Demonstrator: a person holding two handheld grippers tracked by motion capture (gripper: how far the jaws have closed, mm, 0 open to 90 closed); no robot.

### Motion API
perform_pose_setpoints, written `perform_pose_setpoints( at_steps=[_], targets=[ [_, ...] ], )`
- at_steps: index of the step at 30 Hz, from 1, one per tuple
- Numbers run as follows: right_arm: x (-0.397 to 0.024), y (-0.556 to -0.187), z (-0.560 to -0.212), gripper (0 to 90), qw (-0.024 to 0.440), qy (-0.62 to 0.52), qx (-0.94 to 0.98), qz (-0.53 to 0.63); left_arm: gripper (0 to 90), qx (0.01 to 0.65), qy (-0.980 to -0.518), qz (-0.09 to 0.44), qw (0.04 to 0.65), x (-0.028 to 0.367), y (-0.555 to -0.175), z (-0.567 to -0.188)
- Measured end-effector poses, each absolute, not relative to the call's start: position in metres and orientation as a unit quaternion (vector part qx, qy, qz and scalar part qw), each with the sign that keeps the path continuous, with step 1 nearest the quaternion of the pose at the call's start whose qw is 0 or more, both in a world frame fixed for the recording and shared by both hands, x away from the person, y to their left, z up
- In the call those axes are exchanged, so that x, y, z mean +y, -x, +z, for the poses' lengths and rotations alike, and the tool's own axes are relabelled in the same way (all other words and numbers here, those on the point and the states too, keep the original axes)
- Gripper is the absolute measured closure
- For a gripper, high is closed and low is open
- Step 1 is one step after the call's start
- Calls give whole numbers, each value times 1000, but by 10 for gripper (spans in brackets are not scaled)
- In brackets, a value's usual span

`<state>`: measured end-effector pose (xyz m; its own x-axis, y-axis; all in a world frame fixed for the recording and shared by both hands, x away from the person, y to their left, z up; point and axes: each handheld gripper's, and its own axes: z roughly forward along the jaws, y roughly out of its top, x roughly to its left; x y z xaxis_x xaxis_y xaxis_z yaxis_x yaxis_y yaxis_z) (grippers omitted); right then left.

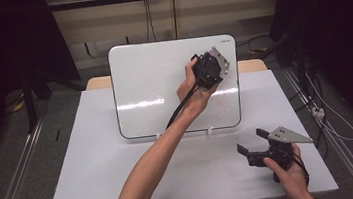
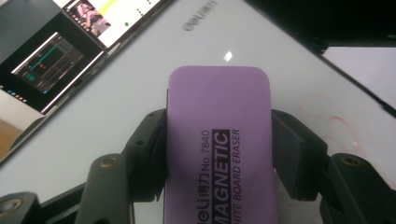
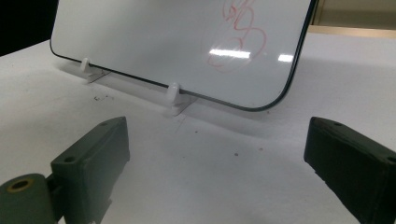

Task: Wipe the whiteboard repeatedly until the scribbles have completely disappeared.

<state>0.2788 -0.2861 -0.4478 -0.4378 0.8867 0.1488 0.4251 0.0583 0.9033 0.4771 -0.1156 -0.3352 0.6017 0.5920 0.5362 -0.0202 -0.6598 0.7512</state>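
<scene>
purple eraser (image 2: 218, 149) fills the left gripper view, clamped by the left gripper (image 2: 219, 158), long axis toward 12 o'clock over the whiteboard (image 2: 140, 107). high view adds the right gripper (image 1: 251, 145) at 4 o'clock, jaws apart, over the table (image 1: 98, 179).

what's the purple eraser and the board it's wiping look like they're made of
Purple eraser: looks like moulded plastic, smooth and matte, with rounded corners and crisp printed lettering; its wiping side is hidden. Whiteboard: a glossy white surface, likely coated metal or melamine, since it mirrors lights and screens; thin dark rim, on small white plastic-looking feet.
</scene>
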Motion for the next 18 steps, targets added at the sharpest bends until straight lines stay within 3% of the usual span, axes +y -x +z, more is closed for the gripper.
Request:
perform_pose_setpoints(
  at_steps=[5, 15, 18],
  targets=[
    [-286, -279, -448, 68, 233, -476, 689, 494, 414, 167, -818, 404, 375, -117, -472, -340],
    [-286, -280, -449, 68, 235, -480, 689, 490, 413, 190, -796, 420, 393, -110, -498, -316],
    [-286, -280, -449, 68, 237, -479, 690, 489, 413, 170, -797, 429, 390, -115, -493, -322]
  ],
)
